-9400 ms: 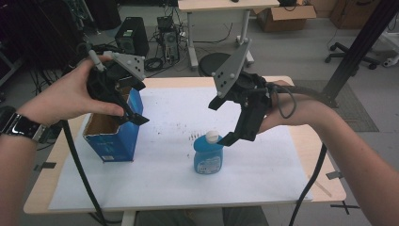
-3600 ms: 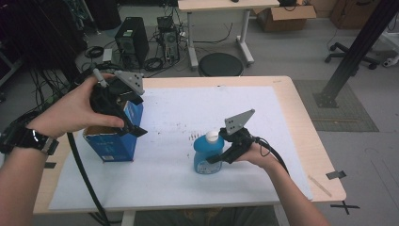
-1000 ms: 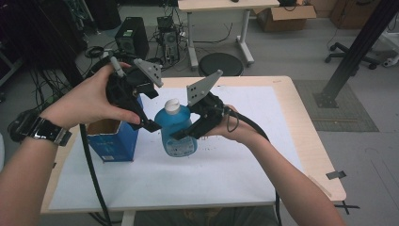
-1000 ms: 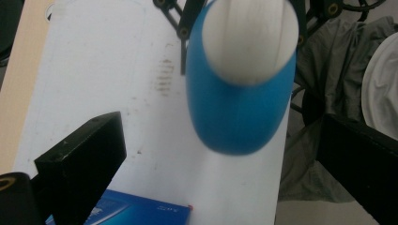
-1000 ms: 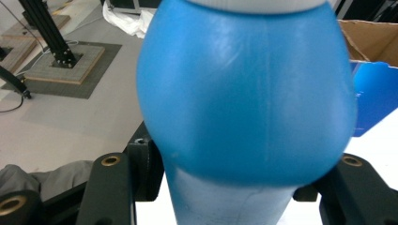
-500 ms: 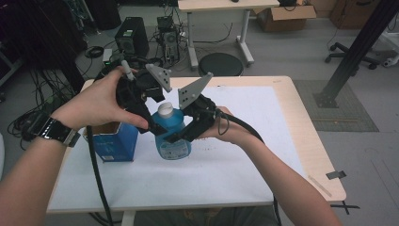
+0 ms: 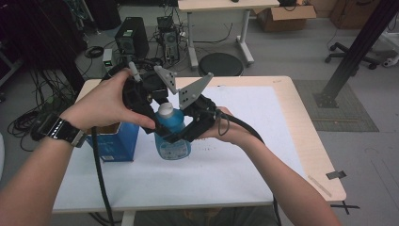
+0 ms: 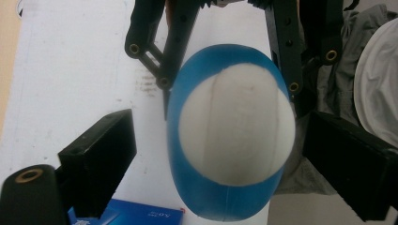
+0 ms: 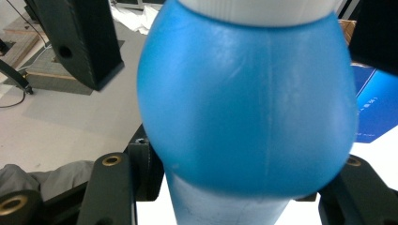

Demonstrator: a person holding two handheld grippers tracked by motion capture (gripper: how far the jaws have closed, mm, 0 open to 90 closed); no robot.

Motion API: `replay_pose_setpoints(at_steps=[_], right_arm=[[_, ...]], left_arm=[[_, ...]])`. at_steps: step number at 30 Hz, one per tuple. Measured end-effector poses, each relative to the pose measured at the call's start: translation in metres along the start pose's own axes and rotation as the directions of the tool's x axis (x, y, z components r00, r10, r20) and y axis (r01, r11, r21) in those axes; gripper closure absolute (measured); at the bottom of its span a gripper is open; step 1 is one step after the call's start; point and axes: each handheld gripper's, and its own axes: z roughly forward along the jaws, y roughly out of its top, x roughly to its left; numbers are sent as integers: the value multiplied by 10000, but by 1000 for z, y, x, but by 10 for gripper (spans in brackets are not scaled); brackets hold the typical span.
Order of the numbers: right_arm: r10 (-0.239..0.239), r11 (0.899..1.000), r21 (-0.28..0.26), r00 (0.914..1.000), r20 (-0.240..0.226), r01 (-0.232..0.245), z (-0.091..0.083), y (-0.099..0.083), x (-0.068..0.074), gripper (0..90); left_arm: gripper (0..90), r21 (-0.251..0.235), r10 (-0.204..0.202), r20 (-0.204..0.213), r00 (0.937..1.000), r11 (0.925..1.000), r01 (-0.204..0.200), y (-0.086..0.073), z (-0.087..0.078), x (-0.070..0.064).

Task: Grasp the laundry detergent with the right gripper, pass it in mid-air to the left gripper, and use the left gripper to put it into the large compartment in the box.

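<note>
A blue plastic bottle [image 7: 173, 134] with a white cap [image 7: 165, 109] is held upright above the table. My right gripper [image 7: 182, 136] is shut on its body; in the right gripper view the bottle [image 9: 248, 103] bulges between the jaws of that gripper [image 9: 234, 197]. My left gripper [image 7: 158, 116] hangs over the cap from the left. The left gripper view looks straight down on the cap [image 8: 237, 124], and the left gripper [image 8: 220, 157] is open, its jaws wide on either side without touching.
An open-topped blue cardboard box [image 7: 115, 141] stands at the table's left, just beside the bottle. A white sheet [image 7: 244, 165] covers most of the wooden table [image 7: 320, 155]. Behind the table are computer gear, cables and a round stool.
The right gripper has carried the bottle up and leftward toward the box. The left gripper has come down around the cap, jaws staying apart.
</note>
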Motion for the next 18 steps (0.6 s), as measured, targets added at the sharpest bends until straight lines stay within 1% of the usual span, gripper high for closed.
replay_pose_setpoints(at_steps=[1, 3, 5, 9, 13, 15, 18], right_arm=[[12, 10000, -29, 10000, 17, -12, 0, 0, 0, 430], [-30, 10000, -43, 10000, 25, 30, 0, 0, 0, 430], [-10, 10000, -55, 10000, 0, 10, 0, 0, 0, 430], [-25, 10000, -30, 10000, 40, 25, 0, 0, 0, 430], [-15, 10000, 26, 10000, 35, 14, 1, 0, 0, 430], [-15, 10000, 44, 10000, 36, 15, 1, 0, 0, 430], [15, 10000, 2, 10000, 31, -15, 0, 0, 0, 430]], left_arm=[[116, 1, -19, 2, 10000, 10000, 19, 0, 0, 0], [139, 3, 69, 31, 10000, 10000, -69, 1, 0, 0], [171, 18, 119, -44, 9999, 9999, -119, 2, 1, -1], [188, 45, 8, -143, 9999, 10000, -7, 2, 1, 0], [216, 74, 44, -40, 10000, 10000, -44, 2, 1, 0], [237, 19, 66, -44, 10000, 10000, -66, 2, 1, -1], [254, 59, 92, -55, 9999, 9999, -92, 2, 1, -1]])
